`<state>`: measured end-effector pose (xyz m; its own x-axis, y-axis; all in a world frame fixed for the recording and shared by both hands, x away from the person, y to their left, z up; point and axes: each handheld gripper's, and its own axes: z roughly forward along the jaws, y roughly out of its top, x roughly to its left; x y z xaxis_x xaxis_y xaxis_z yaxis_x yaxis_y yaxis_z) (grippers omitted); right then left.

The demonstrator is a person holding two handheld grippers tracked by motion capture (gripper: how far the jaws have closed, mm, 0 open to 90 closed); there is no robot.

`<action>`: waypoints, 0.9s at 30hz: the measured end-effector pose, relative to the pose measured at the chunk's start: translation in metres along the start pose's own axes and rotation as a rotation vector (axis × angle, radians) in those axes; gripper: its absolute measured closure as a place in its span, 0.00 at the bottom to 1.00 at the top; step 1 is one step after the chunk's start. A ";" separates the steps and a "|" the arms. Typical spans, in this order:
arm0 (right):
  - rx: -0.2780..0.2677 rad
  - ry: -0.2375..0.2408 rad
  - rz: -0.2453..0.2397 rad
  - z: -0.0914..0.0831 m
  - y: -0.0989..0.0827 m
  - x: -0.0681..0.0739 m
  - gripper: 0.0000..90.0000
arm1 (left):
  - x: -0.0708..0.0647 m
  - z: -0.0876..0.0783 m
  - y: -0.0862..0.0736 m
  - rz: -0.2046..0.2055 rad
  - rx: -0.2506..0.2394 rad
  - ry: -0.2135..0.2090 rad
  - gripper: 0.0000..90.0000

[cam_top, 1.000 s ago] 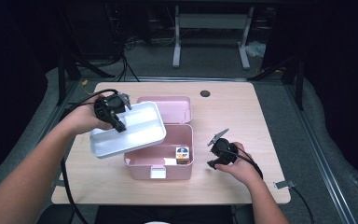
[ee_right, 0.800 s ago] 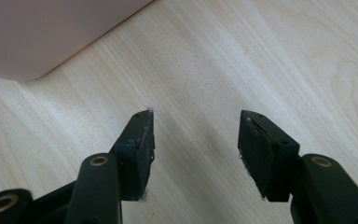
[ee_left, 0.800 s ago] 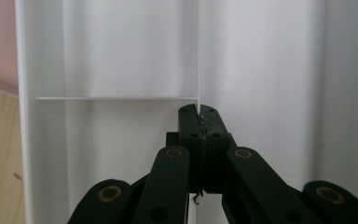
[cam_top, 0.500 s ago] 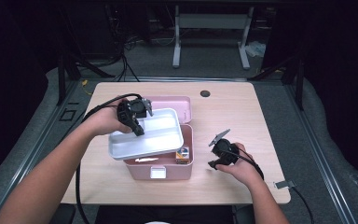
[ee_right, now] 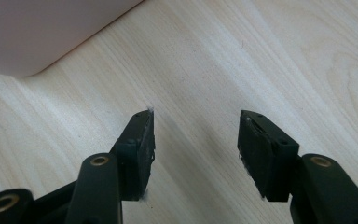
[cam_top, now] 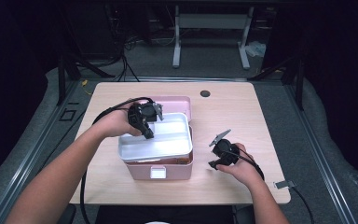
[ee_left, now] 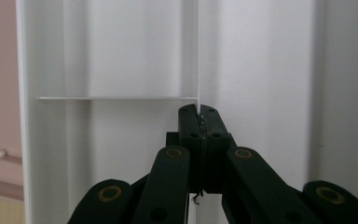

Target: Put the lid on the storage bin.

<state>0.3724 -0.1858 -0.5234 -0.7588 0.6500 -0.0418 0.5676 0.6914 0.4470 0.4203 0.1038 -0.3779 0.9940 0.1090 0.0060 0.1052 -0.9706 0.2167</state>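
A white divided tray (cam_top: 161,140) sits over the open pink box (cam_top: 158,171), covering most of its inside. My left gripper (cam_top: 144,125) is shut on the tray's thin middle divider near its left end. In the left gripper view the jaws (ee_left: 199,114) pinch that divider edge, with the white tray (ee_left: 135,60) spread out beyond them. My right gripper (cam_top: 216,156) rests on the table to the right of the box. Its jaws (ee_right: 196,135) stand open over bare wood with nothing between them, and a corner of the pink box (ee_right: 37,28) lies ahead.
The box's pink lid (cam_top: 177,103) lies open behind the tray. A dark round hole (cam_top: 205,93) marks the light wooden table (cam_top: 242,116) near its far edge. A small grey clip (cam_top: 282,184) lies at the table's near right corner. Dark floor and stands surround the table.
My left gripper has carried the white tray rightward and down, from left of the box to over it. The coloured cube inside the box is now covered. The right gripper has stayed still.
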 end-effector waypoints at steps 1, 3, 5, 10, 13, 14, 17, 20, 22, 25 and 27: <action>0.003 -0.007 0.004 0.000 0.000 0.000 0.51 | 0.000 0.001 0.001 0.003 0.003 0.001 1.00; 0.004 -0.008 0.006 -0.001 0.000 0.000 0.51 | 0.000 0.004 0.002 0.006 0.017 0.001 1.00; 0.004 -0.009 0.003 -0.001 0.000 0.000 0.51 | 0.000 0.007 0.003 0.013 0.007 0.000 1.00; 0.007 -0.007 0.001 0.000 0.000 -0.001 0.51 | -0.001 0.013 0.005 0.035 0.018 -0.003 0.99; 0.003 -0.002 0.001 0.001 -0.001 -0.001 0.51 | -0.001 0.015 0.006 0.044 0.012 -0.007 0.99; 0.002 -0.002 0.001 0.001 -0.001 -0.001 0.51 | -0.001 0.016 0.006 0.049 0.011 -0.010 0.99; 0.006 -0.006 0.002 0.001 0.000 -0.001 0.51 | -0.003 0.018 0.007 0.066 0.014 -0.010 0.99; 0.005 -0.001 0.004 0.001 -0.001 -0.002 0.51 | -0.004 0.019 0.007 0.075 0.018 -0.006 0.99; 0.007 -0.002 0.004 0.001 -0.001 -0.002 0.51 | -0.004 0.019 0.008 0.077 0.018 -0.009 0.99; 0.006 -0.002 0.004 0.001 0.000 -0.002 0.51 | -0.004 0.020 0.007 0.078 0.015 -0.004 0.99; 0.008 -0.009 0.006 0.002 0.000 -0.002 0.51 | -0.003 0.022 0.007 0.083 0.011 -0.014 0.99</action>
<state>0.3741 -0.1864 -0.5250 -0.7528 0.6565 -0.0470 0.5743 0.6901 0.4405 0.4184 0.0915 -0.3979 0.9996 0.0256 0.0100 0.0230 -0.9784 0.2052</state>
